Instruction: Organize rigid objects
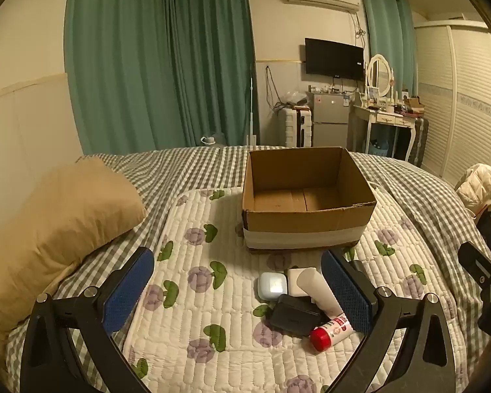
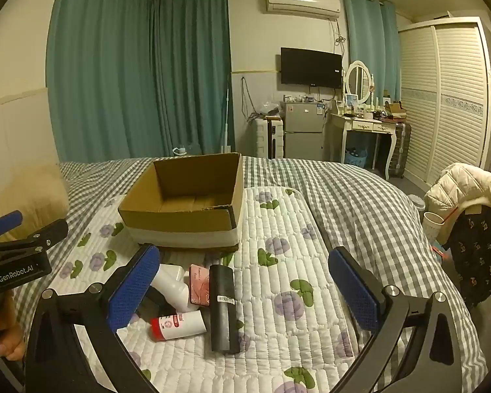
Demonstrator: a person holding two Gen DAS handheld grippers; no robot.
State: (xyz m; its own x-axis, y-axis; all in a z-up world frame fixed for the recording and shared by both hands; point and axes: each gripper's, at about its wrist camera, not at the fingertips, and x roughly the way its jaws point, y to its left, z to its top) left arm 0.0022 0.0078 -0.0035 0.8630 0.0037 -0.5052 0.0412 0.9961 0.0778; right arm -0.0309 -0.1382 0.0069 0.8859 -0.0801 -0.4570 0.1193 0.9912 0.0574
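On the quilted mat (image 1: 193, 321) spread over the bed, a small heap of items sits just near of an open cardboard box (image 1: 306, 196), apart from its near wall. Box appears empty; nothing sorted yet, by my reading.

Risks, as judgement: heap is packed tight and overlapping. Closing on one piece could drag or roll a neighbour. Black cylinder (image 2: 224, 308) and red-capped tube (image 1: 330, 329) are round and likely to roll on the soft mat. White bottle (image 2: 170, 283) lies across other items, so lifting anything beneath may tip it. Soft bedding gives under pressure, so a downward press may sink an item instead of seating it between the pads.

Left gripper (image 1: 239, 291): fingers spread wide, holding nothing. Black case (image 1: 294, 316), pale blue earbud case (image 1: 271, 285) and red-capped tube lie between them, crowding the right finger. Right gripper (image 2: 245, 290): fingers spread wide, empty. Black cylinder lies between them, nearer the left finger; pink box (image 2: 199, 283) just left of it.
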